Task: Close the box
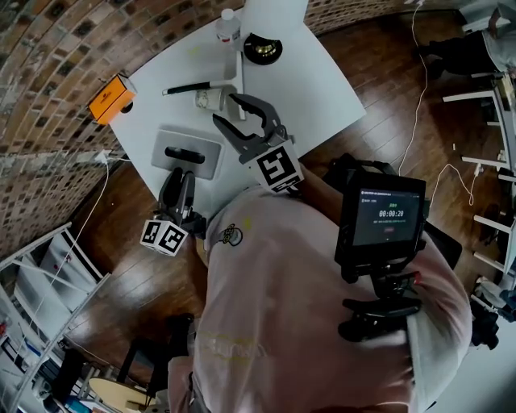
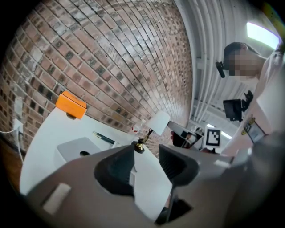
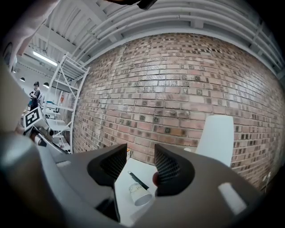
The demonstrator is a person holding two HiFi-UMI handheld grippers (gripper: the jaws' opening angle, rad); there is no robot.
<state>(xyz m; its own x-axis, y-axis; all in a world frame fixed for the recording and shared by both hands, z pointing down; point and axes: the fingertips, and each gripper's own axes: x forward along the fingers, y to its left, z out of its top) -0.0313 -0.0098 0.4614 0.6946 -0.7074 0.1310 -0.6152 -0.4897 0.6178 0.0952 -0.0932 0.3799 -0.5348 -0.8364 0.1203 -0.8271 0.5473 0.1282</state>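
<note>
A flat grey box [image 1: 187, 153] with a black handle on top lies on the white table [image 1: 322, 89] near its front left edge. It also shows low in the left gripper view as the grey box [image 2: 75, 149]. My left gripper [image 1: 181, 176] hovers at the table's front edge, just short of that box, open and holding nothing; its jaws [image 2: 147, 153] stand apart. My right gripper [image 1: 230, 113] hangs over the table right of the box, open and empty [image 3: 140, 156]. An orange box [image 1: 113, 98] sits at the far left corner.
A black pen [image 1: 187, 89] and a paper cup [image 1: 211, 98] on its side lie behind the grey box. A bottle [image 1: 228, 26], a black round dish [image 1: 262, 48] and a tall white object [image 1: 274, 14] stand at the back. A brick wall [image 1: 48, 73] borders the table.
</note>
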